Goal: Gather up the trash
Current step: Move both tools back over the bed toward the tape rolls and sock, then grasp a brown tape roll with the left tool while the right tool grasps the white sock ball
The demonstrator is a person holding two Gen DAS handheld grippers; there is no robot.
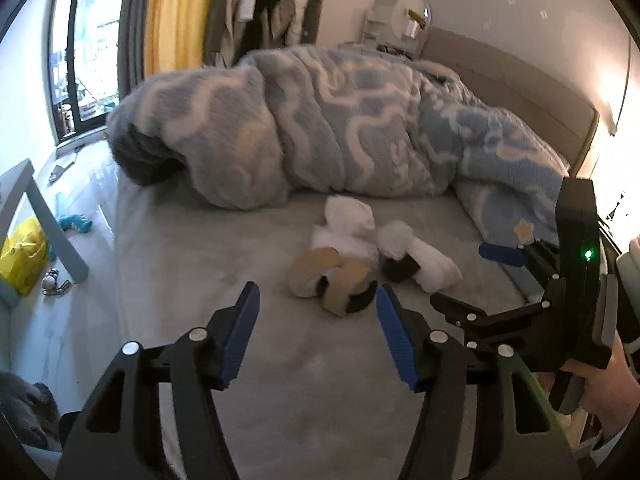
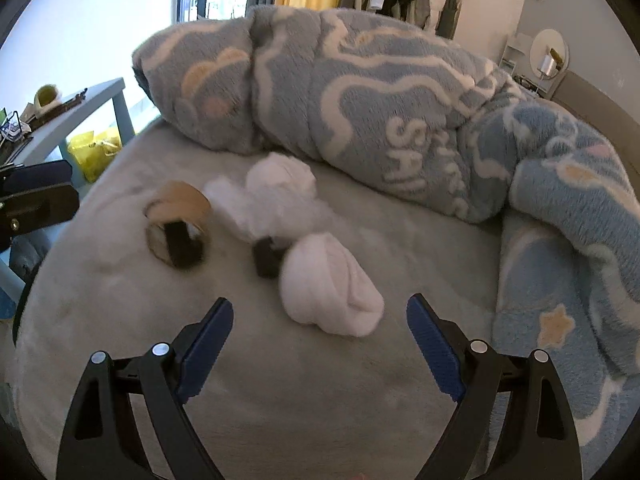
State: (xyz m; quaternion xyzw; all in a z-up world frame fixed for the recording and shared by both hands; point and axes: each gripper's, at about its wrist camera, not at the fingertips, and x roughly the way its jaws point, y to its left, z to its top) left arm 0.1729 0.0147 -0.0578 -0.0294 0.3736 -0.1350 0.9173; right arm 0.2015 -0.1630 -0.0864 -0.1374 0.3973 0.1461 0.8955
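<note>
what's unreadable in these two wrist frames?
- Small dark item between the white wads: motion blur in both views, identity unclear.
- Blanket lettering: right view, folds hide most of it.
- Tape roll far side: hidden by its own body.
- Yellow bag contents: left view, too small and cut by the table leg.
- Bed beneath the blanket: covered.

Only one piece of writing shows: white letters woven into the blue blanket [image 2: 400, 92] heaped across the far side of the bed [image 2: 280, 380], seen in the right wrist view. On the fold nearest the middle the letters read "SA", and the strokes that follow to the right sink into a crease and cannot be read. In the left wrist view the blanket [image 1: 320, 120] shows only wavy white patterning, no legible text.
</note>
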